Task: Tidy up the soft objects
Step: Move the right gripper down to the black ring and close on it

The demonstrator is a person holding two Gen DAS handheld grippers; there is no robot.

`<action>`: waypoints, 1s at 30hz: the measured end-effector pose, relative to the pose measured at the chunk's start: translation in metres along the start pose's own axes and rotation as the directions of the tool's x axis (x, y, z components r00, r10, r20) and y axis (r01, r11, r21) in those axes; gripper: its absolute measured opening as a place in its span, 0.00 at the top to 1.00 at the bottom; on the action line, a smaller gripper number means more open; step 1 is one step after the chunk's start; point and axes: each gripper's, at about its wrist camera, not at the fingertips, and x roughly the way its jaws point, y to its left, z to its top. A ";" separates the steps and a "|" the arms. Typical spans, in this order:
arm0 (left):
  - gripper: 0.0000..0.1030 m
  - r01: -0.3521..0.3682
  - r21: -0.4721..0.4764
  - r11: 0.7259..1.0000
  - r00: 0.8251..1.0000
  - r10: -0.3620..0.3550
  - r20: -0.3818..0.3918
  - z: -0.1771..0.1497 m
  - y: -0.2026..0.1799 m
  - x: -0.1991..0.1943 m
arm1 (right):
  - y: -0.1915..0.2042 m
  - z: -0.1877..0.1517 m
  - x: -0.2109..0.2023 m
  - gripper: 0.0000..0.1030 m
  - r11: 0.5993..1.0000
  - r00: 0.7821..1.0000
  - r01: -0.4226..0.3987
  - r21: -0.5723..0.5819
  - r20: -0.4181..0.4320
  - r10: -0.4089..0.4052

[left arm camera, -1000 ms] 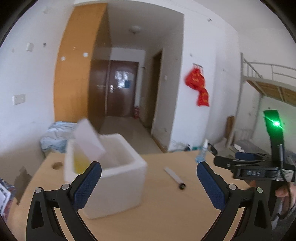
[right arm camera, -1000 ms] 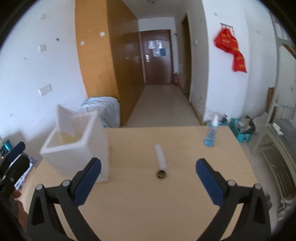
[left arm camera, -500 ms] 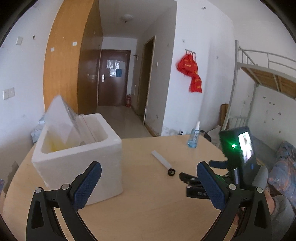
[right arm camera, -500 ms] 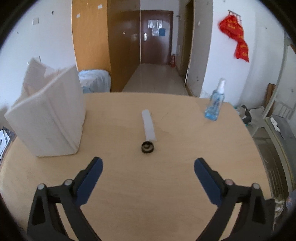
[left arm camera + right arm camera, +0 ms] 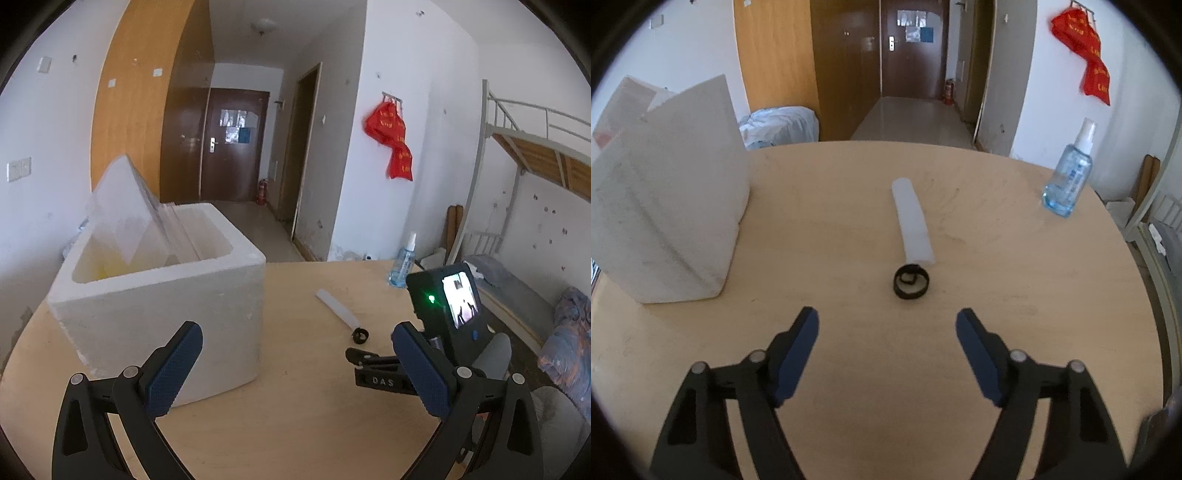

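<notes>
Since a second ago: both cameras sit lower and closer to the tabletop; the right claw's blue pads have drawn inward and are closing now, nothing between them.

Item 1, far left: white foam box [image 5: 670, 206], open-topped, standing on the table. Translucent white sheets [image 5: 125, 218] lean upright inside it, and something yellowish shows at the bottom. Judged to be the collecting bin for the soft things.

Item 2, left gripper [image 5: 295, 373]: jaws wide apart, empty, aimed past the near corner of the box. Probably standing by.

Item 3, centre: white rolled soft piece [image 5: 912, 225], lying flat, lengthwise away from the camera; a small black band [image 5: 911, 282] lies at its near end, touching or just beside it. The roll is likely the next thing to box.

Item 4, right gripper [image 5: 886, 332]: tilted down, near the black band and lined up with the roll, apparently narrowing for a pinch.

Item 5, far right: blue spray bottle [image 5: 1069, 177], upright near the table edge.

Surface: round pale wooden table [image 5: 1015, 295], otherwise uncluttered. Room: white walls, brown door down a corridor, red hanging [image 5: 393, 147], bunk frame at right.
</notes>
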 end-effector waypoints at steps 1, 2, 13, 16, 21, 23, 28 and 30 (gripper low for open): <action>0.00 -0.001 0.003 1.000 1.000 0.001 -0.002 0.000 -0.001 0.002 | 0.000 0.000 0.002 0.27 1.000 1.000 0.004 -0.001 -0.005 -0.004; 0.00 -0.002 0.005 1.000 1.000 0.002 -0.004 -0.001 -0.001 0.004 | 0.000 0.000 0.005 0.28 1.000 1.000 0.006 -0.005 -0.012 -0.006; 0.00 0.006 -0.001 1.000 1.000 -0.006 -0.023 -0.005 0.002 0.012 | -0.001 0.002 0.019 0.35 1.000 0.999 0.009 0.003 -0.042 -0.009; 0.00 0.007 0.004 1.000 1.000 -0.007 -0.022 -0.004 0.000 0.012 | 0.002 0.003 0.019 0.35 1.000 0.999 0.010 0.007 -0.044 -0.010; 0.00 0.010 0.009 1.000 0.999 -0.010 -0.035 -0.008 -0.002 0.017 | 0.006 0.005 0.025 0.35 0.999 0.998 0.032 -0.002 -0.047 -0.032; 0.00 0.011 0.005 1.000 0.999 -0.011 -0.042 -0.008 -0.002 0.019 | 0.005 0.006 0.025 0.35 0.999 0.998 0.032 0.003 -0.047 -0.032; 0.00 0.009 -0.007 1.000 0.999 -0.009 -0.043 -0.009 0.001 0.018 | 0.008 0.008 0.024 0.37 0.999 0.998 0.035 -0.003 -0.046 -0.035; 0.00 0.006 -0.007 1.000 0.999 -0.006 -0.036 -0.008 0.003 0.016 | 0.007 0.009 0.025 0.50 1.000 0.999 0.028 -0.002 -0.045 -0.028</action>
